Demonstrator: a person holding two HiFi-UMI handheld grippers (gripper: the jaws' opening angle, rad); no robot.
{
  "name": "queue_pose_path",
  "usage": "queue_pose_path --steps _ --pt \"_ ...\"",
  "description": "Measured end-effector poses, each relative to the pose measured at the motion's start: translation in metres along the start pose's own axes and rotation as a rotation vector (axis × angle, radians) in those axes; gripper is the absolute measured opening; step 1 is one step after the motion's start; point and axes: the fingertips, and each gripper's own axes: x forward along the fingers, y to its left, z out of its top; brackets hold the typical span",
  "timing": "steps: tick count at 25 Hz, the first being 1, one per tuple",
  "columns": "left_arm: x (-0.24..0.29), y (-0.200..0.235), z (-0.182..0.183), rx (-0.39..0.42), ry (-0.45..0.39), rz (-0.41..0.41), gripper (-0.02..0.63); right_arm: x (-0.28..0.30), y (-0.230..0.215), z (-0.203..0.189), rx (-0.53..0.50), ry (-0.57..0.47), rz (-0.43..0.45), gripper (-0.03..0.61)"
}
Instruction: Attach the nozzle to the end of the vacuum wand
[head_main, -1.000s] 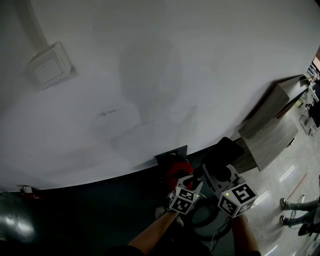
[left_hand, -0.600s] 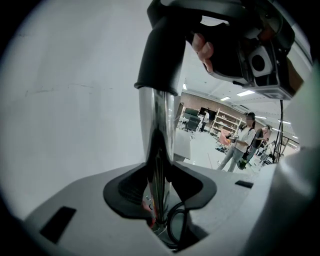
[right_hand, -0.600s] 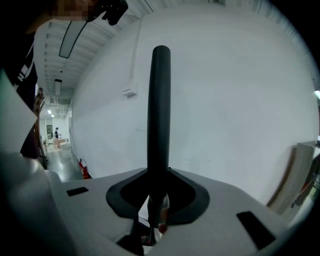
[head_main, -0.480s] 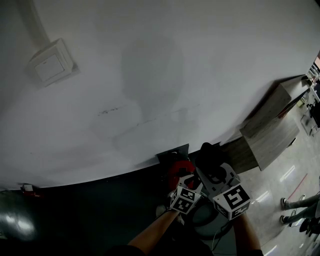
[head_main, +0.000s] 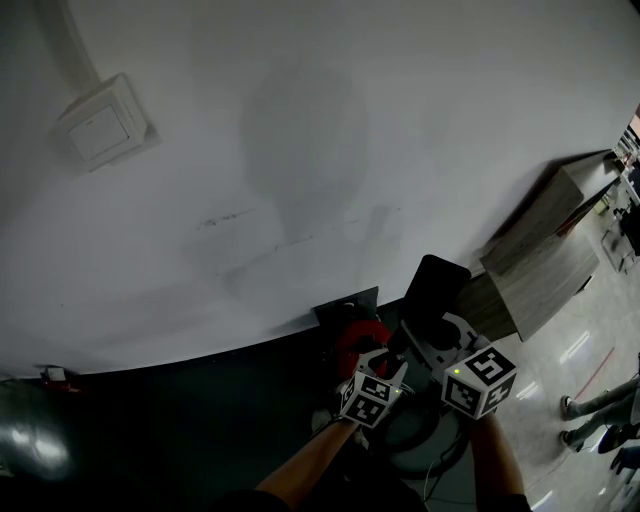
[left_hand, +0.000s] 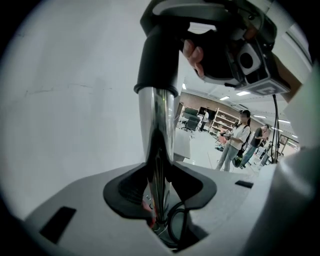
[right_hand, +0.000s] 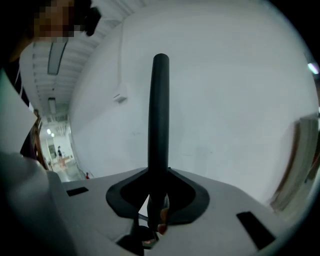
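Clamped on the shiny wand (left_hand: 157, 130) with the left gripper (head_main: 386, 362); near end of it lost between the jaws. Clamped on the black nozzle (head_main: 436, 288) with the right gripper (head_main: 440, 338), upright before the white wall (head_main: 300, 150), just right of the red vacuum body (head_main: 356, 345), itself half hidden behind both grippers. Cannot tell whether nozzle fully seated on wand's far end. Too small to read: anything on the wall switch (head_main: 98, 130). Only black-and-white squares on the cubes (head_main: 480, 380).

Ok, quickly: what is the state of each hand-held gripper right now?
Left hand-held gripper: closed on the wand.
Right hand-held gripper: closed on the nozzle.
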Motion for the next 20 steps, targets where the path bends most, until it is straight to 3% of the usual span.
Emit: queue_pose_path --steps 2,4,9,11,20 --pt "-0.001 0.001 -0.002 0.000 0.004 0.000 0.150 -0.001 -0.004 -0.001 0.036 -0.008 0.003 0.092" --pt "-0.002 0.004 -0.002 -0.002 0.006 0.005 0.150 0.002 0.000 0.000 0.003 -0.002 0.003 0.092" --pt "-0.001 0.004 -0.002 0.002 0.010 0.007 0.150 0.016 0.029 -0.004 -0.216 0.060 0.026 0.092" --pt "-0.001 0.003 -0.002 0.002 0.010 0.007 0.150 0.019 0.036 -0.007 -0.259 0.068 0.039 0.092" --pt "-0.004 0.003 -0.006 -0.004 0.006 0.004 0.150 0.015 0.014 -0.004 -0.041 0.017 0.046 0.092"
